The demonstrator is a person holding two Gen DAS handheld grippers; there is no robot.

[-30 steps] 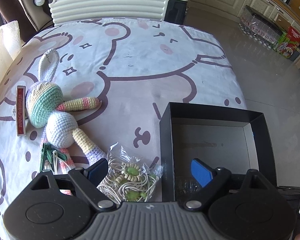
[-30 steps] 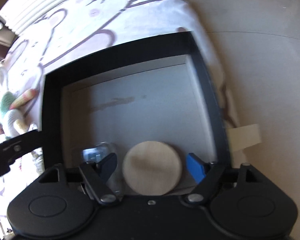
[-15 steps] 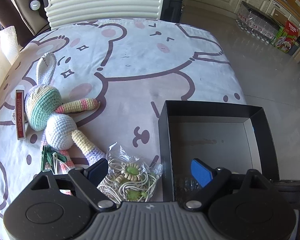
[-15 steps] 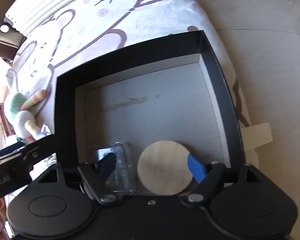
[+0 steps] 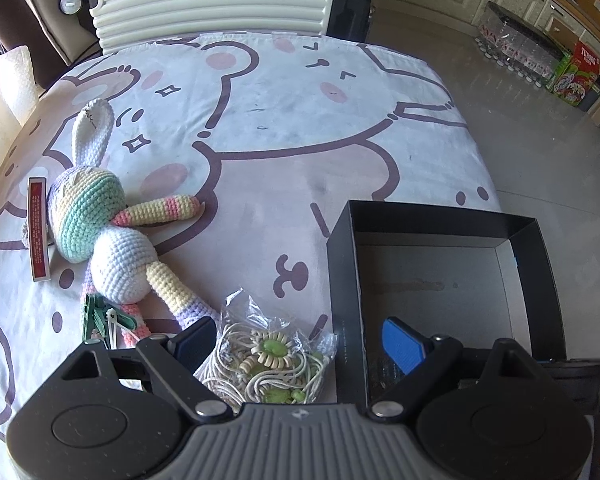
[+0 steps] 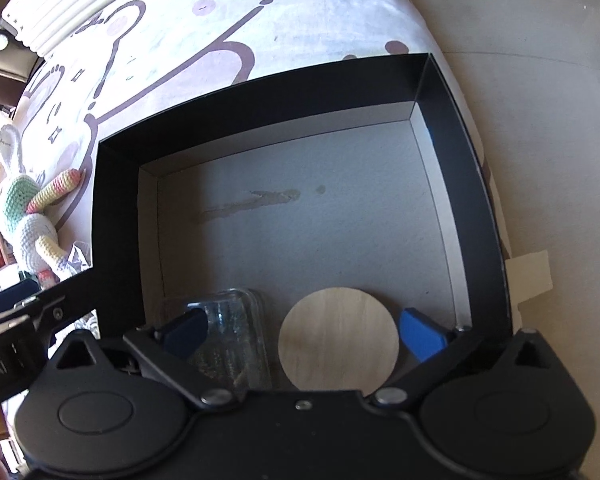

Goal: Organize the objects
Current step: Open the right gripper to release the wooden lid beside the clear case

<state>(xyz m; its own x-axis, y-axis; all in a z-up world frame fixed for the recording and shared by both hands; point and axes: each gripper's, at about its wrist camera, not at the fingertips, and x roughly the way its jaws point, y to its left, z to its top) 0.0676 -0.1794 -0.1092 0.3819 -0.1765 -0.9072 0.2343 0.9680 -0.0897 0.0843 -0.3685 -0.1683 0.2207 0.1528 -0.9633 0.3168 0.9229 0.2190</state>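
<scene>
Over the near end of the black box [image 6: 256, 128]: right gripper [image 6: 302, 330] spread wide and empty, wooden disc [image 6: 339, 338] lying flat on the box floor between its blue pads, clear plastic case [image 6: 232, 340] just beside.

Beside the box's left wall, on the bunny-print cloth [image 5: 284, 128]: left gripper [image 5: 300, 342] likewise open, holding nothing, poised above the bagged cord bundle [image 5: 270, 360]. Best lowered straight, pinching the bag at its bulk, clear of the crochet rabbit's [image 5: 112, 236] leg and green clothespins [image 5: 100, 316], then lifted over the wall into free floor.
</scene>
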